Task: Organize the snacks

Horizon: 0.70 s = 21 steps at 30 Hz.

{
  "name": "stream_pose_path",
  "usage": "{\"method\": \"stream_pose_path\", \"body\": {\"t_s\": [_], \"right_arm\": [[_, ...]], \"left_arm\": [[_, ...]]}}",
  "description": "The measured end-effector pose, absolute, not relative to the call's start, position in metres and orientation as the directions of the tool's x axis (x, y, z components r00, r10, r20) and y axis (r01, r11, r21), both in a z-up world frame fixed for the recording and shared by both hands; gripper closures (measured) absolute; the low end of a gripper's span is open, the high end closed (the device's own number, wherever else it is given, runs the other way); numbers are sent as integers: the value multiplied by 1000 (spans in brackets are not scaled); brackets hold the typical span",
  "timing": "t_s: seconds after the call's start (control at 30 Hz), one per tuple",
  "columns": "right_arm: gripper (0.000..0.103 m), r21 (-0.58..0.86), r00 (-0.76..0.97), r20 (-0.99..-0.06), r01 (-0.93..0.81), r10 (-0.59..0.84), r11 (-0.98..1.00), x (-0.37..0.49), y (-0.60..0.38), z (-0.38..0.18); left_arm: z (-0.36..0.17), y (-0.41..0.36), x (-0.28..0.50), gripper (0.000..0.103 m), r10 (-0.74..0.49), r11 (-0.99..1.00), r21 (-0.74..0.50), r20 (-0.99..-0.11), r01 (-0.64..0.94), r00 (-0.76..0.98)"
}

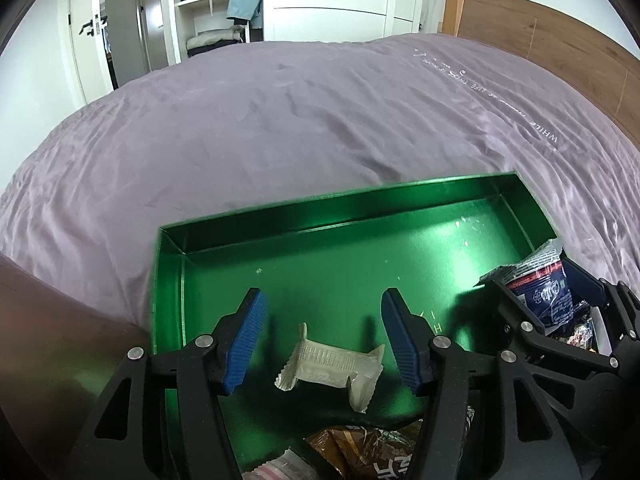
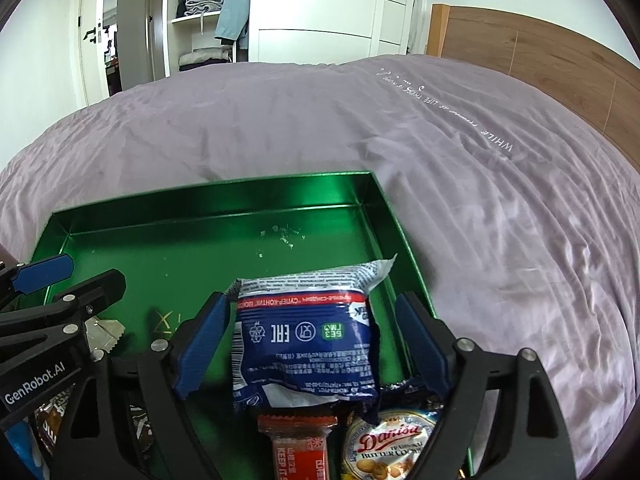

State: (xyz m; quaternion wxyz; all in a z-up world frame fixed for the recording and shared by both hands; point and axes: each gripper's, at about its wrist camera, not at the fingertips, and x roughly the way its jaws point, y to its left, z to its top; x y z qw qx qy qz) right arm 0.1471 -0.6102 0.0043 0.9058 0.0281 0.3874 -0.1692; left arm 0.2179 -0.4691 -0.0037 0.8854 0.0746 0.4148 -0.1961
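A shallow green tray (image 1: 240, 232) (image 2: 168, 196) lies on the bed. My left gripper (image 1: 324, 340) is open over its near left part, with a small white wrapped snack (image 1: 332, 364) lying on the tray floor between the jaws, untouched. My right gripper (image 2: 316, 340) is open around a blue and white cookie pack (image 2: 308, 336), which rests in the tray's near right part; it also shows in the left wrist view (image 1: 548, 292). The pads stand apart from the pack. The left gripper shows at the left edge of the right wrist view.
More snacks lie at the tray's near edge: an orange bar (image 2: 300, 448), a Danisa butter cookie pack (image 2: 388, 448), brown wrappers (image 1: 360, 452) and a pink striped pack (image 1: 280, 468). The purple bedcover (image 1: 280, 120) surrounds the tray. A wooden headboard (image 2: 540, 60) and wardrobe (image 2: 320, 20) stand beyond.
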Motion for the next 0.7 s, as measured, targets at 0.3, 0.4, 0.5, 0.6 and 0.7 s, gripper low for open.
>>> {"method": "stream_pose_path", "body": {"t_s": [0.3, 0.4, 0.5, 0.6, 0.7], "right_arm": [[0, -134, 649, -679, 351, -344, 927, 133, -598, 46], [0, -146, 636, -680, 371, -365, 917, 120, -597, 62], [0, -160, 622, -674, 403, -398, 901, 103, -599, 79], [0, -181, 604, -672, 427, -428, 886, 82, -600, 94], [0, -194, 588, -672, 446, -450, 874, 61, -599, 107]], "left_arm": [[17, -464, 212, 43, -273, 919, -24, -759, 394, 591], [24, -464, 206, 42, -292, 915, -51, -765, 399, 573], [34, -466, 193, 42, -309, 905, -60, -773, 421, 554], [46, -466, 176, 42, -328, 893, -66, -773, 446, 543], [58, -458, 150, 42, -354, 882, -93, -778, 462, 519]]}}
